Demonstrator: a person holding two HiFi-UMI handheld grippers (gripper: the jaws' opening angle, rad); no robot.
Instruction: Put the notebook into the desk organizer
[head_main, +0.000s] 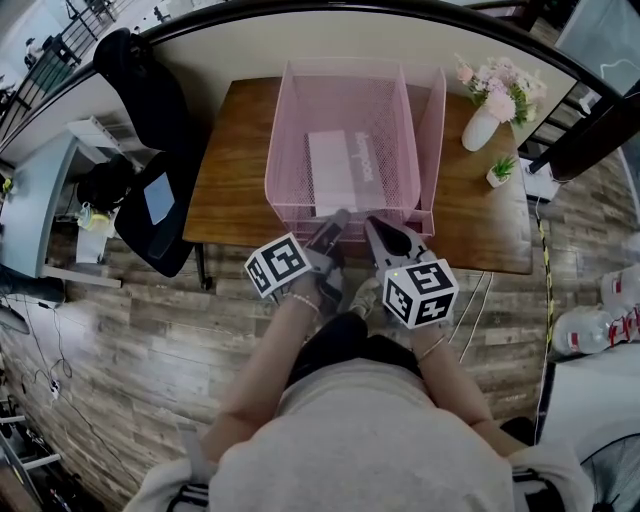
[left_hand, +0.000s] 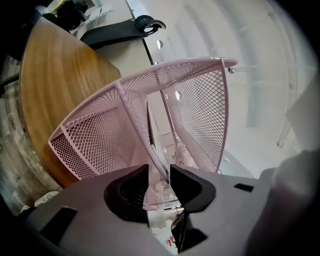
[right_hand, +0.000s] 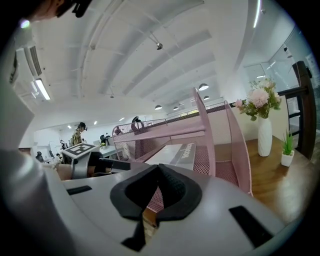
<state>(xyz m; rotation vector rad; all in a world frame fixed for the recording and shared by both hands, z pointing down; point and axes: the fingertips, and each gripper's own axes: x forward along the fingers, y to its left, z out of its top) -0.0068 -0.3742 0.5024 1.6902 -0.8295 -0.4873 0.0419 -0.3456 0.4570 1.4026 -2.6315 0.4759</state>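
Note:
The notebook (head_main: 340, 168), pale with a grey band, lies flat inside the pink mesh desk organizer (head_main: 285, 130) on the wooden table (head_main: 225, 190). In the right gripper view the notebook (right_hand: 175, 152) rests on the tray floor of the organizer (right_hand: 215, 135). My left gripper (head_main: 335, 218) is at the organizer's near rim. Its jaws stand apart, and only the pink mesh organizer (left_hand: 200, 100) shows through the gap of the left gripper (left_hand: 160, 172). My right gripper (head_main: 378, 225) hangs just beside it, also at the near rim. The tips of the right gripper (right_hand: 159, 167) meet with nothing between them.
A white vase of flowers (head_main: 485, 115) and a small potted plant (head_main: 500, 170) stand on the table's right side. A black chair with a jacket (head_main: 150, 100) sits left of the table. The person's legs are against the table's near edge.

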